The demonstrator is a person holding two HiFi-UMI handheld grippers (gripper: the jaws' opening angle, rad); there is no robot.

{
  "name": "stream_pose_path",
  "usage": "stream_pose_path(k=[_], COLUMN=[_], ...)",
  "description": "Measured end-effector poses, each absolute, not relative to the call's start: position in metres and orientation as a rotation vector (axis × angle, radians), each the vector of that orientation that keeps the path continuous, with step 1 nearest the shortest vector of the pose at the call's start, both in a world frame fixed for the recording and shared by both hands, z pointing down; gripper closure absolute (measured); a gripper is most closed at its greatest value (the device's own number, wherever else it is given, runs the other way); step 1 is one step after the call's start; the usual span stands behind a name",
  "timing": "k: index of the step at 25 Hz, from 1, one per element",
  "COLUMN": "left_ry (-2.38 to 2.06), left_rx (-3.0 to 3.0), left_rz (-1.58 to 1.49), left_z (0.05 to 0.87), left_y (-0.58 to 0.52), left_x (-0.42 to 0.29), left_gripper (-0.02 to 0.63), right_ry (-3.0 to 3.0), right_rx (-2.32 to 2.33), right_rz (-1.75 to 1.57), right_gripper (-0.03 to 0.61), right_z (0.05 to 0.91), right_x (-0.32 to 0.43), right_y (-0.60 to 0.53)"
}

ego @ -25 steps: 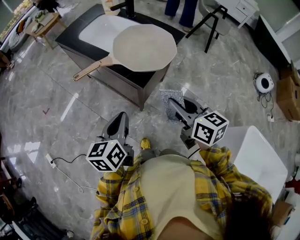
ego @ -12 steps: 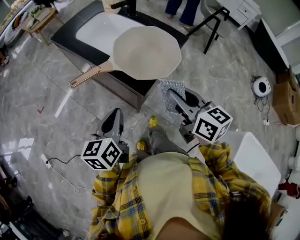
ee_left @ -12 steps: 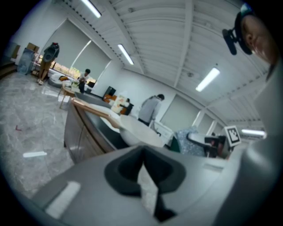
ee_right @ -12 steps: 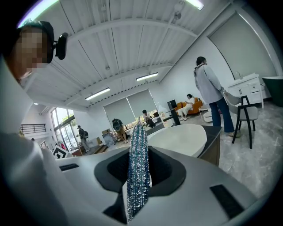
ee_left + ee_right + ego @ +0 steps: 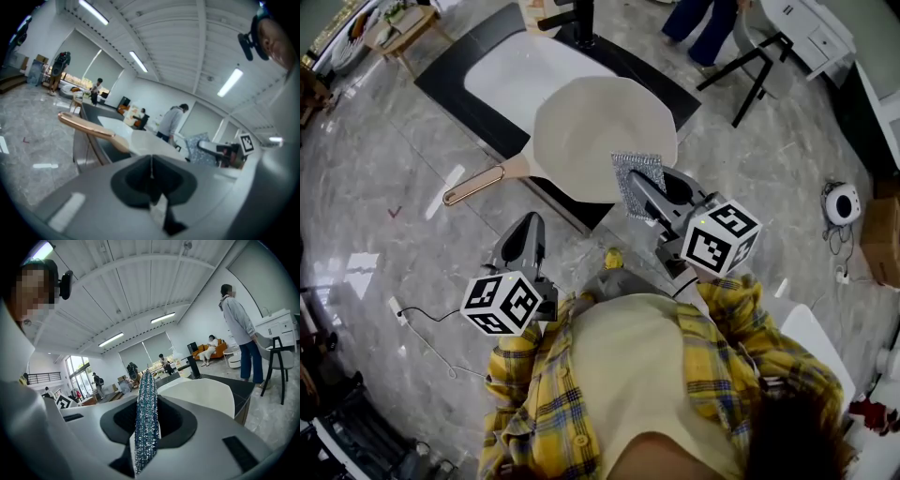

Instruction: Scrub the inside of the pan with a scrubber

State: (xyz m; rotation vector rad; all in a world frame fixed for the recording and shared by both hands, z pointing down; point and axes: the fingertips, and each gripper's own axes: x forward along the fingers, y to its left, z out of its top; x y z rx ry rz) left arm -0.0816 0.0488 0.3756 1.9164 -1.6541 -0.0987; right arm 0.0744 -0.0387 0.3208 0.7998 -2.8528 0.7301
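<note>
Left gripper [image 5: 529, 227]: jaws pressed together, nothing between them.

Pan handle [image 5: 478, 184]: ahead of this gripper and a little to its left, sticking out past the counter [image 5: 441, 70].

Pan [image 5: 600, 127]: ahead of both grippers, on the counter, pale inside facing up.

Right gripper [image 5: 637, 186]: jaws clamped on the silver scrubber [image 5: 628, 167], held on edge. The scrubber's far end overlaps the pan's near rim in the head view; contact unclear.

Grey marble floor [image 5: 384, 159]; black counter [image 5: 450, 70] with white basin [image 5: 511, 75], black faucet [image 5: 581, 23] behind. Bystander's legs [image 5: 717, 33] (blue trousers) by black stool [image 5: 761, 64]. White cable [image 5: 397, 307] left, cardboard box [image 5: 881, 244] far right, wooden side table [image 5: 408, 23] top left.
</note>
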Motion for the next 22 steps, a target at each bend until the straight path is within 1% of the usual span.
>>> stream_pose_path(k=[14, 22], left_ry=[-1.801, -1.86], left_rx=[1.782, 1.706], left_rz=[-0.078, -0.096], left_z=[0.391, 0.393], left_y=[0.002, -0.007], left_x=[-0.089, -0.109], left_gripper=[0.603, 0.603], right_ry=[-2.867, -2.859], right_rx=[0.642, 0.654], right_rz=[0.72, 0.75], right_gripper=[0.494, 0.494], right_z=[0.334, 0.341], right_x=[0.057, 0.038], right_y=[-0.119, -0.151])
